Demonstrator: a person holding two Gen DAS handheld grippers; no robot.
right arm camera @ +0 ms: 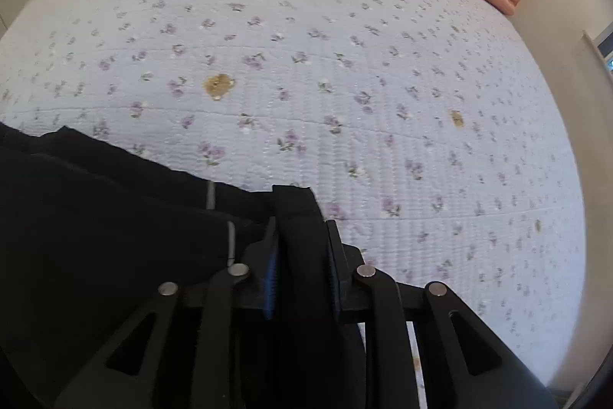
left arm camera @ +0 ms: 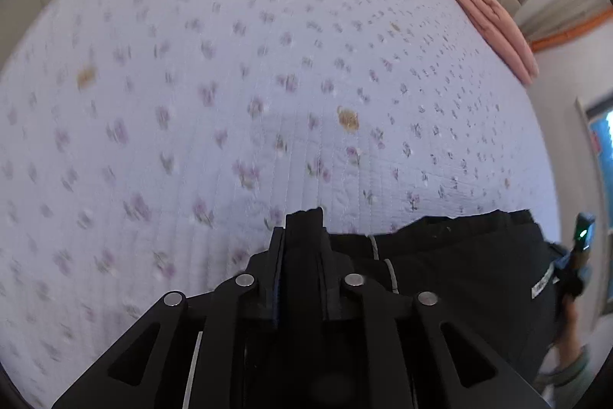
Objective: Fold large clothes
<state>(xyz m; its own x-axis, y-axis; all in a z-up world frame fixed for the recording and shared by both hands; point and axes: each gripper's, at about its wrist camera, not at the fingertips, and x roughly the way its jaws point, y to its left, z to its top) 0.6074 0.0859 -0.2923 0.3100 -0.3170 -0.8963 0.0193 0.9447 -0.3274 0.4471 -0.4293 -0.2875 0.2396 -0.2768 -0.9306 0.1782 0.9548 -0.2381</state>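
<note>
I count one black garment (left arm camera: 459, 255), one floral bedspread (left arm camera: 230, 83), one folded pink blanket (left arm camera: 494, 22), and my two grippers, left (left arm camera: 300, 236) and right (right arm camera: 299, 217). Brownish patches on the bedspread: at least four.

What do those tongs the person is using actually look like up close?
Both the left tongs and the right tongs are matte black plastic: angular linkage bars with triangular cut-outs, joined by round silver pins. Ridged blue pads line the inner faces of the fingers. No cables or markings show.
</note>
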